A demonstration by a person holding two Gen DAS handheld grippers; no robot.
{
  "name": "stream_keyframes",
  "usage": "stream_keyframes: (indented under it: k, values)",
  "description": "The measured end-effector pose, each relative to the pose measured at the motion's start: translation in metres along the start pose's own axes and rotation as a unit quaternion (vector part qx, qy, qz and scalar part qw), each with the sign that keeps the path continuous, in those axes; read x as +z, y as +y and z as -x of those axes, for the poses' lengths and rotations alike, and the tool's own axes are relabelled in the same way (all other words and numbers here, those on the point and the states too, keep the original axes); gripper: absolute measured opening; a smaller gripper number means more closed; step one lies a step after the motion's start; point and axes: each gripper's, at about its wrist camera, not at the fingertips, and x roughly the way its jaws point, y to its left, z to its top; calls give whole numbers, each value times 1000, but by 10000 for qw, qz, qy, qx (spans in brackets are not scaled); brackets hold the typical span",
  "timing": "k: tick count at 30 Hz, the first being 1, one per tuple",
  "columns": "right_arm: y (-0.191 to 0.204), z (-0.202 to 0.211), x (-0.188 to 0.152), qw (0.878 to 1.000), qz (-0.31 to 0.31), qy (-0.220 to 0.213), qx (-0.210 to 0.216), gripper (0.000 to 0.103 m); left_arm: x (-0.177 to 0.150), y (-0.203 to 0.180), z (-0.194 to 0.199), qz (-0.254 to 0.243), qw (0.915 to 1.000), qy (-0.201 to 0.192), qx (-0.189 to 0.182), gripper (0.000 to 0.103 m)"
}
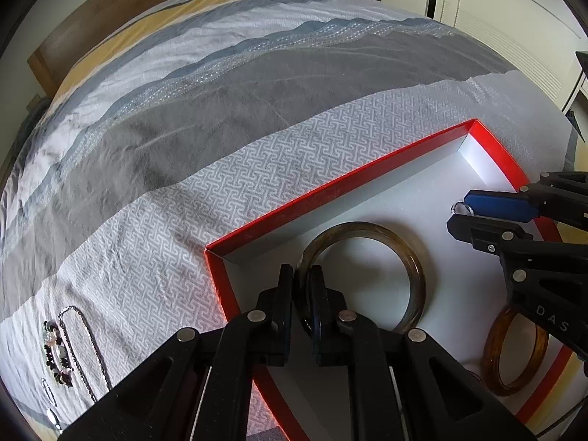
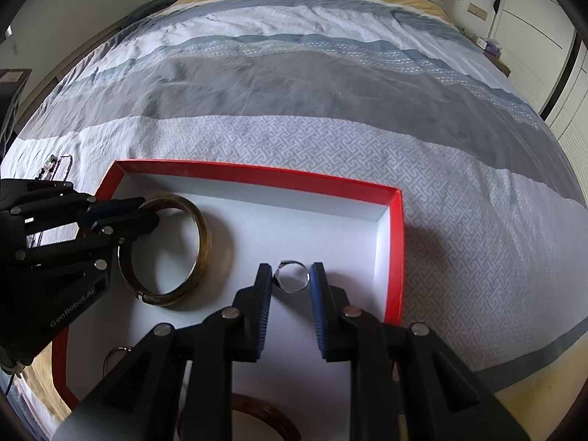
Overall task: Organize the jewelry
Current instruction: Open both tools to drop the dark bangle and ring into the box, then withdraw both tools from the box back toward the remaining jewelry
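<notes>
A red box with a white floor (image 1: 330, 187) (image 2: 257, 174) lies on the bed. My left gripper (image 1: 302, 275) (image 2: 147, 211) is shut on the rim of a dark olive bangle (image 1: 415, 275) (image 2: 204, 242) that rests inside the box. My right gripper (image 2: 290, 275) (image 1: 455, 213) is closed on a small silver ring (image 2: 292, 275) (image 1: 461, 207) just above the box floor. An amber bangle (image 1: 514, 352) (image 2: 264, 411) lies in the box's near part. Another small ring (image 2: 115, 354) lies near the box's left wall.
Necklaces and a beaded bracelet (image 1: 62, 349) (image 2: 55, 165) lie on the patterned bedspread left of the box. The bed (image 2: 330, 73) stretches away to a wooden headboard (image 1: 110, 18). White cupboards (image 1: 514, 18) stand at the right.
</notes>
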Motion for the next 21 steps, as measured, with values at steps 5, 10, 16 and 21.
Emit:
stream_keyframes:
  k: [5, 10, 16, 21]
  values:
    - [0, 2, 0, 10000, -39, 26, -37, 21, 1, 0, 0, 82, 9999, 48, 39, 10]
    - [-1, 9, -4, 9999, -82, 78, -87, 21, -1, 2, 7, 168, 9998, 47, 28, 13]
    - [-2, 34, -12, 9998, -127, -19, -138, 28, -5, 5, 32, 201, 9997, -138, -35, 24]
    - [-1, 69, -19, 9995, -168, -146, -233, 28, -7, 10, 82, 235, 9979, -569, -176, 26]
